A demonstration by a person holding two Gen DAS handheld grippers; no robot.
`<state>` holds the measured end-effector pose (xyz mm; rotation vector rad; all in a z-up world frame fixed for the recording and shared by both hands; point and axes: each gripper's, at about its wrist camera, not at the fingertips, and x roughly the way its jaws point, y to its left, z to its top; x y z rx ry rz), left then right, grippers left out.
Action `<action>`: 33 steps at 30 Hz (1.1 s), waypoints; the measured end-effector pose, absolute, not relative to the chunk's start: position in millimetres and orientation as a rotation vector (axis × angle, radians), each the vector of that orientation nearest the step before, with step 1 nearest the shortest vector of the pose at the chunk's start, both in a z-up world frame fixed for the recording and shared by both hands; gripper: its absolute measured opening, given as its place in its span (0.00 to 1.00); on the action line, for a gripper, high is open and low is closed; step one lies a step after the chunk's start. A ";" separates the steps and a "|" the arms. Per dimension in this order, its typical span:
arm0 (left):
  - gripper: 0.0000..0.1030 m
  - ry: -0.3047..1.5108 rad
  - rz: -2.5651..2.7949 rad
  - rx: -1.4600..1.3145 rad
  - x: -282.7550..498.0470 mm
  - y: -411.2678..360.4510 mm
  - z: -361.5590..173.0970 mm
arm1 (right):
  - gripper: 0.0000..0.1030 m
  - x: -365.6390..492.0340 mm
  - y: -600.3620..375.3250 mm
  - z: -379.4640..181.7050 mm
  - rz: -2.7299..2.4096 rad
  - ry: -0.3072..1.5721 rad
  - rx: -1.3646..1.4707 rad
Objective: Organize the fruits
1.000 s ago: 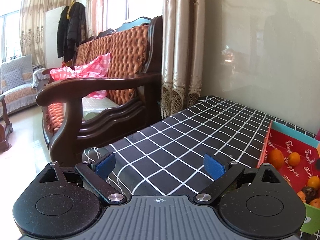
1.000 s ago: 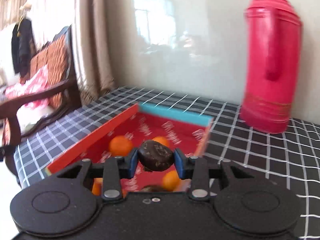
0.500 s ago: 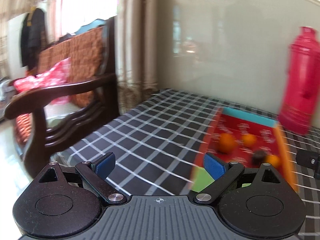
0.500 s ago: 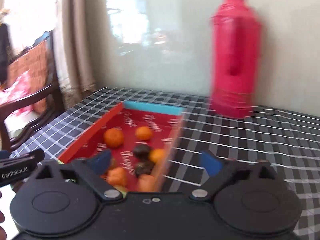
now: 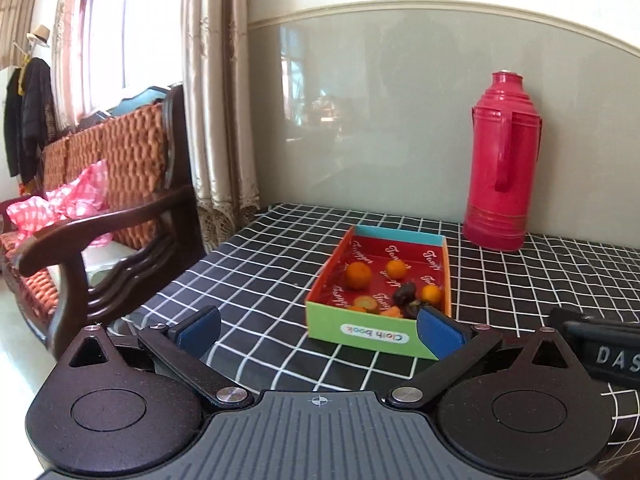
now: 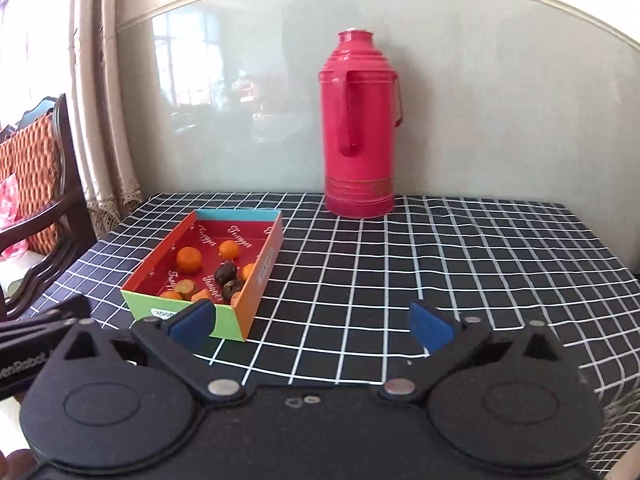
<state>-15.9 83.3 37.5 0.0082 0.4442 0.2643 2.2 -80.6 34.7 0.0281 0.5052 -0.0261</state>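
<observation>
A shallow cardboard box (image 5: 376, 336) with a red inside, green front and orange sides sits on the checked tablecloth; it also shows in the right wrist view (image 6: 256, 292). Inside lie several small oranges (image 5: 358, 275) (image 6: 189, 260) and dark brown fruits (image 5: 404, 293) (image 6: 225, 273). My left gripper (image 5: 318, 330) is open and empty, held back from the box's near left corner. My right gripper (image 6: 310, 324) is open and empty, to the right of the box's near end.
A tall red thermos (image 5: 502, 164) (image 6: 360, 128) stands at the back by the wall. A wooden sofa (image 5: 100, 208) with a pink checked cloth stands off the table's left edge. The table's right edge (image 6: 616, 264) is near. The other gripper's body (image 5: 600, 354) shows at right.
My right gripper let go of the dark fruit into the box, opened and pulled back. My left gripper swung right, from facing the sofa to facing the box.
</observation>
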 end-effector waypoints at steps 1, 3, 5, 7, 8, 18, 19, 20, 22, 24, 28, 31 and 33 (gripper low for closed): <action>1.00 0.443 0.272 0.012 -18.4 83.2 37.9 | 0.94 -0.1 -79.2 36.3 -0.029 0.500 0.023; 1.00 0.448 0.278 0.011 -20.1 83.8 38.0 | 0.94 -2.5 -77.9 38.7 -0.033 0.490 0.009; 1.00 0.449 0.283 0.001 -19.4 86.1 37.3 | 0.94 -4.3 -76.8 40.9 -0.036 0.489 -0.004; 1.00 0.443 0.287 -0.008 -20.4 87.0 36.8 | 0.94 -4.9 -75.7 41.9 -0.041 0.483 -0.013; 1.00 0.443 0.291 -0.004 -19.3 85.9 35.7 | 0.94 -5.0 -75.3 42.1 -0.044 0.481 -0.016; 1.00 0.449 0.288 0.012 -18.6 85.2 32.0 | 0.94 -3.7 -72.0 37.7 -0.036 0.490 -0.022; 1.00 0.448 0.291 0.012 -18.4 85.3 32.0 | 0.94 -3.8 -71.9 37.4 -0.035 0.489 -0.022; 1.00 0.448 0.292 0.011 -18.0 85.3 31.9 | 0.94 -4.0 -72.2 37.1 -0.036 0.488 -0.022; 1.00 0.453 0.286 0.010 -17.3 85.3 31.1 | 0.94 -4.0 -72.9 36.5 -0.035 0.489 -0.018; 1.00 0.453 0.287 0.012 -17.7 85.1 30.3 | 0.94 -4.1 -74.0 36.3 -0.033 0.489 -0.012; 1.00 0.459 0.282 0.006 -17.4 85.9 29.7 | 0.94 -4.7 -73.1 36.2 -0.032 0.485 -0.022; 1.00 0.465 0.280 0.009 -16.4 85.4 29.0 | 0.94 -5.2 -72.2 36.4 -0.033 0.483 -0.027; 1.00 0.470 0.281 0.016 -15.7 85.4 28.3 | 0.94 -5.1 -72.3 36.3 -0.034 0.483 -0.025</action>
